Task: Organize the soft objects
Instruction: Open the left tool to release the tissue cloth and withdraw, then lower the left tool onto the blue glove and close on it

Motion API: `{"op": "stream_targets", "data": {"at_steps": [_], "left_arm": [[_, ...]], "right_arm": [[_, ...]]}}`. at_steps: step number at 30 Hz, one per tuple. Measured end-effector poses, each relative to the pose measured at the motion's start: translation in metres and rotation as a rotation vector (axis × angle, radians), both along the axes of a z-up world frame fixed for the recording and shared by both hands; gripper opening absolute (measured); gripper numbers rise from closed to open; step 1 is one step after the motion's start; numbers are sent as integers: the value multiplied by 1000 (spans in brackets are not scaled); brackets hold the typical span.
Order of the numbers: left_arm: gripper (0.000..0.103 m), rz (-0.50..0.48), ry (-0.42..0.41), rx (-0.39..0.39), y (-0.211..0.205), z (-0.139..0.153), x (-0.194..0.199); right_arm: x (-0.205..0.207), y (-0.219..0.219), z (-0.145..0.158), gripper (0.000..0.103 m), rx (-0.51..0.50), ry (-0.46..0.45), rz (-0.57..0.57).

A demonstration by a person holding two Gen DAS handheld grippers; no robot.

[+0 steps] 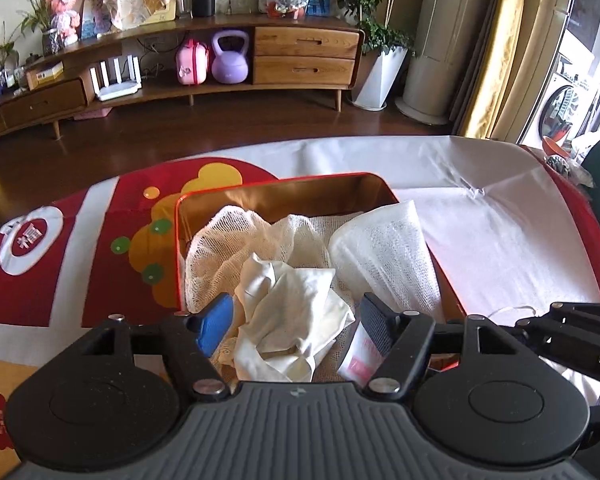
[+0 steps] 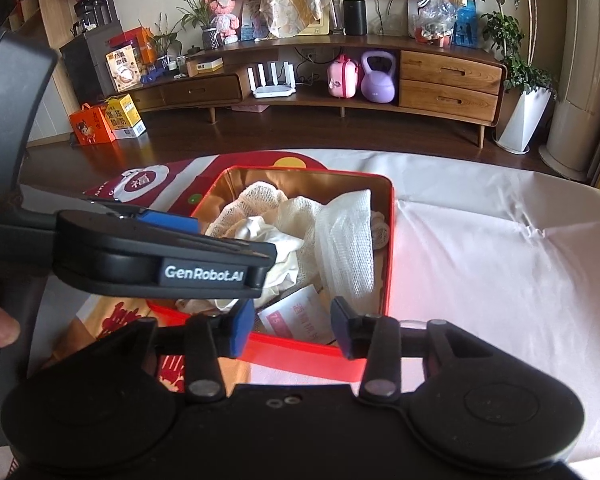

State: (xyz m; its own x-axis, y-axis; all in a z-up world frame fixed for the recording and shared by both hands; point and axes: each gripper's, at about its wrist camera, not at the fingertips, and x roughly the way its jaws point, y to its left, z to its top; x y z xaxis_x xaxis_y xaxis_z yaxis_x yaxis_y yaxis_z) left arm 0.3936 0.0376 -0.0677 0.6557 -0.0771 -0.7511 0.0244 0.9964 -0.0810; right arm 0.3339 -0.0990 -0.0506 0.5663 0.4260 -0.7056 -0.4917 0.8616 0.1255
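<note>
We find both grippers, left and right, parted and empty above the red tin (cloths inside).

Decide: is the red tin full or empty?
Full: the red tin holds crumpled white cloths heaped up to its rim.

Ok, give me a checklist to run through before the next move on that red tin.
1. Left gripper open, nothing pinched: ok; the cream cloth lies loose between the pads.
2. Right gripper open and empty: ok.
3. Soft items inside the red tin: ok for the cream cloth and netting.
4. White mesh roll below the rim: not ok, it sticks up over the right wall.
5. Pink-printed packet fully in: ok.
6. Lid within reach: cannot tell.
</note>
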Motion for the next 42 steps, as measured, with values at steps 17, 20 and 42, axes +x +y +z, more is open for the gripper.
{"op": "stream_targets", "data": {"at_steps": [17, 20, 42], "left_arm": [[70, -17, -76, 6, -1, 63, -80], [75, -16, -93, 1, 1, 73, -100], [86, -25, -149, -13, 16, 97, -236]], "right_arm": [[-68, -17, 55, 71, 37, -50, -48], [-80, -20, 63, 75, 53, -52, -56], [-191, -50, 76, 101, 126, -115, -99]]}}
